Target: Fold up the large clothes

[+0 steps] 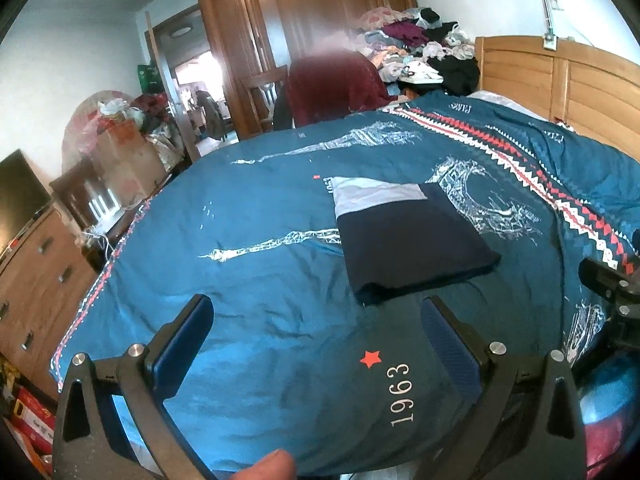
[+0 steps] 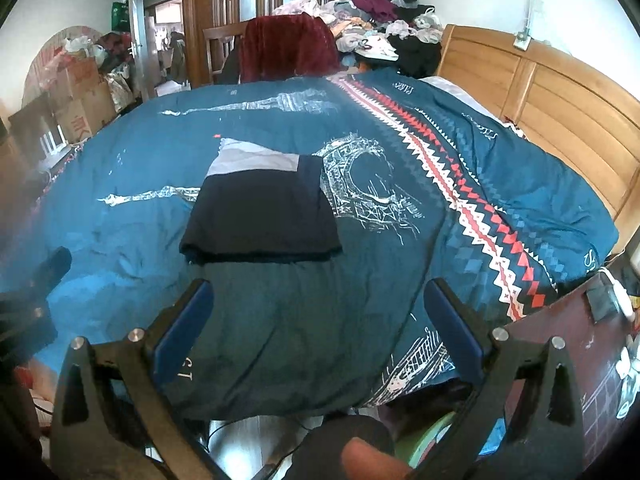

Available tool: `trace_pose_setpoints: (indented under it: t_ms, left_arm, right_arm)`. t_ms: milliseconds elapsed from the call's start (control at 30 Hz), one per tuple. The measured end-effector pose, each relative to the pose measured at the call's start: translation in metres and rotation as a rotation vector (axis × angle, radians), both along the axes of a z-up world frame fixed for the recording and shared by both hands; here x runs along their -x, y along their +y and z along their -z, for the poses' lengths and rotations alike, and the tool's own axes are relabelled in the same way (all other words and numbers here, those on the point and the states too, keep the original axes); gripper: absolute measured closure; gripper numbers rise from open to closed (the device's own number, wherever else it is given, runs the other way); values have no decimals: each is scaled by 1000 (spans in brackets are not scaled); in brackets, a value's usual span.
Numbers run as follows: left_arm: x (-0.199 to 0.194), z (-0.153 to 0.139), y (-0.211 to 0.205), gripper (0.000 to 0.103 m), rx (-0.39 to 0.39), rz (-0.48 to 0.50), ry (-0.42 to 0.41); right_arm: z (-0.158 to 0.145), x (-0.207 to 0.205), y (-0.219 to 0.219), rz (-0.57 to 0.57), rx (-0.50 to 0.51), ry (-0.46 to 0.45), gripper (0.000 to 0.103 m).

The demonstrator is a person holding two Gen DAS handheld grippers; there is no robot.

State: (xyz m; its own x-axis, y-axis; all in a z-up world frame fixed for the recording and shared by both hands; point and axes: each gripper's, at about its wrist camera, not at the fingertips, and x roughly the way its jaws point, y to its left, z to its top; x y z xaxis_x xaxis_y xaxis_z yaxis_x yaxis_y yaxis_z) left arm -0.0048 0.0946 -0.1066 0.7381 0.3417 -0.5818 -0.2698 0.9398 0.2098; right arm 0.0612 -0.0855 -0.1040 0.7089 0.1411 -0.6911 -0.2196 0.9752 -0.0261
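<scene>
A folded garment (image 1: 404, 236) (image 2: 262, 208), dark navy with a pale grey band at its far end, lies flat on the blue patterned bedspread (image 1: 248, 240) (image 2: 380, 240). My left gripper (image 1: 316, 328) hovers over the bedspread just short of the garment's near edge, jaws wide apart with nothing between them. My right gripper (image 2: 318, 312) also stands open and empty, a little back from the garment's near edge. The right gripper's body (image 1: 612, 284) shows at the right edge of the left wrist view. The left gripper's body (image 2: 36, 292) shows at the left edge of the right wrist view.
A wooden headboard (image 2: 532, 92) bounds the bed on the right. A heap of clothes (image 2: 380, 28) and a chair draped in dark red cloth (image 2: 288, 48) stand behind the bed. A wooden dresser (image 1: 36, 280) and boxes (image 1: 120, 152) line the left side. A dark nightstand (image 2: 592, 344) is at right.
</scene>
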Motion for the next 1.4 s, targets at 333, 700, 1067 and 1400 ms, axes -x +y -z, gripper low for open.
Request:
trace_pose_setpoints:
  t_ms: [333,700,1067,1400]
  left_arm:
    - [-7,11,-1,0,-13,-6,36]
    - [-6,12,0,0,-31,-10,31]
    - [-3,10,2,0,-34,-20,24]
    - [-3,13,6,0,-39,-31,29]
  right_arm:
    - [7,-1,1,-10,16,6,0]
    - [4,0,2,-23,17,-6,0]
    - [-1,3,6,-32,16,-17,0]
    - [-4,2,11,-47,2,-11,0]
